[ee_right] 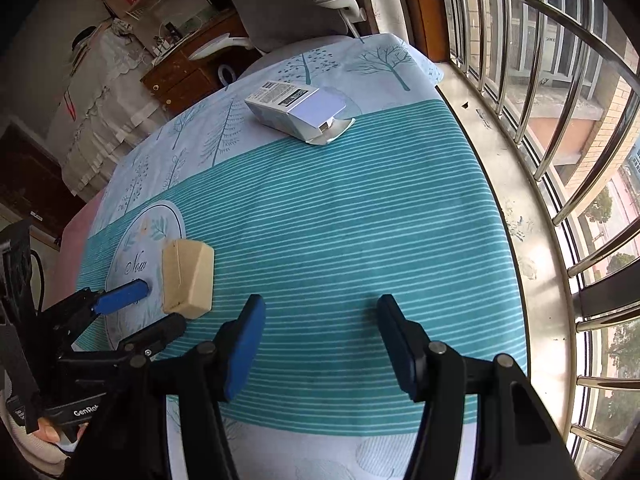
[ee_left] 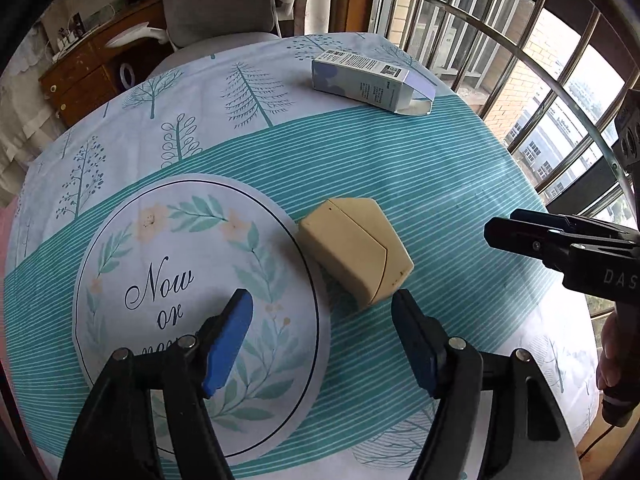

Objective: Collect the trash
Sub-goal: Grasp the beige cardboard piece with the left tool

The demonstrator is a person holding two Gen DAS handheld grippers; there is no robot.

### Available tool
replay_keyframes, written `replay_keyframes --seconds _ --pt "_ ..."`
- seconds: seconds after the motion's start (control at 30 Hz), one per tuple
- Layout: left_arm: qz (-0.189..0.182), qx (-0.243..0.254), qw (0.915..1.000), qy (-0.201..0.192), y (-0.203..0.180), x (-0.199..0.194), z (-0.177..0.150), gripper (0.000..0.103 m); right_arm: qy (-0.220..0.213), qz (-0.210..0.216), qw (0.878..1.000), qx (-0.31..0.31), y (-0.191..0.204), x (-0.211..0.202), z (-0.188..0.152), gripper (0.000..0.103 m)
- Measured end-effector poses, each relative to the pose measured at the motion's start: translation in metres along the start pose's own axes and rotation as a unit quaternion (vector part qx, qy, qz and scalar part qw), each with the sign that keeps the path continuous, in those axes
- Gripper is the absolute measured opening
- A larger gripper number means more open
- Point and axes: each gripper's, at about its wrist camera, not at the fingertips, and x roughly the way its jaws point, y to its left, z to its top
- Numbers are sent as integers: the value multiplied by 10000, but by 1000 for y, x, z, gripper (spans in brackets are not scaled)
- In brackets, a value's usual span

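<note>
A cream yellow box (ee_left: 356, 250) lies on the teal striped tablecloth, partly over the edge of a round printed mat (ee_left: 168, 264). My left gripper (ee_left: 322, 304) is open just short of the box, its blue pads on either side of the near end. The box also shows in the right wrist view (ee_right: 187, 278), with the left gripper (ee_right: 154, 306) beside it. A pale blue and white carton (ee_left: 370, 80) lies on its side at the far end, open flap to the right; it also shows in the right wrist view (ee_right: 298, 112). My right gripper (ee_right: 320, 312) is open and empty above the cloth; it also shows in the left wrist view (ee_left: 490, 228).
The table (ee_right: 360, 208) ends at a metal window sill and barred window (ee_right: 560, 120) on the right. A grey chair (ee_left: 216, 4) stands past the far edge. A wooden cabinet (ee_left: 88, 76) stands at the far left.
</note>
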Motion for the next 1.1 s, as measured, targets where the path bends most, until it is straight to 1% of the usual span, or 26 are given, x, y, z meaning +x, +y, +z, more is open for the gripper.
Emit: replay_keyframes --seconds 0.17,0.23,0.33,0.43,0.47,0.5,0.53,0.57,0.6,0.63,0.7,0.83,0.97,1.0,1.03,1.07,1.1 --pt "201 682 9975 -8 -9 10 7 73 -9 44 10000 -41 0 0 0 58" --pt "317 965 9948 -56 -12 12 10 73 -23 77 10000 -41 -1 -1 -1 58" --pt "371 1316 9905 -138 -14 12 14 73 -63 140 9999 -15 -3 -2 -1 58" --pt "282 1623 9862 -163 -13 12 17 73 -97 188 9998 20 -5 -2 -1 58" --pt "154 1727 9847 -160 -13 12 18 73 -106 203 9997 26 -5 -2 -1 58" --pt "-95 1849 9827 -51 -13 14 19 75 -119 222 9997 35 -6 -2 -1 58" --pt "-267 1918 9810 111 -13 18 21 84 -135 241 9996 43 -6 -3 -1 58" --pt "-212 1926 9809 146 -12 20 23 92 -155 259 9995 45 -7 -3 0 58" --pt "-49 1982 9801 80 -13 21 24 98 -179 274 9995 40 -7 -3 0 58" --pt "67 2060 9785 -27 -12 21 25 98 -201 284 9994 32 -7 -3 0 58" --pt "99 2136 9768 -88 -10 23 26 100 -234 295 9993 11 -7 -3 -1 58" --pt "-68 2181 9757 -179 -12 23 29 100 -305 343 9989 -72 -7 -3 -1 58" --pt "-209 2254 9740 -133 -19 28 35 100 -356 421 9984 -111 -9 -3 -1 58" --pt "-240 2235 9744 -107 -20 28 35 98 -360 438 9983 -112 -9 -3 -1 58" --pt "-288 2202 9750 -101 -21 27 36 91 -359 451 9983 -114 -10 -3 -1 58" --pt "-374 2155 9758 -92 -22 27 37 85 -356 460 9982 -122 -10 -2 0 58" --pt "-451 2098 9767 -63 -22 26 38 74 -350 468 9982 -128 -10 -2 1 58"
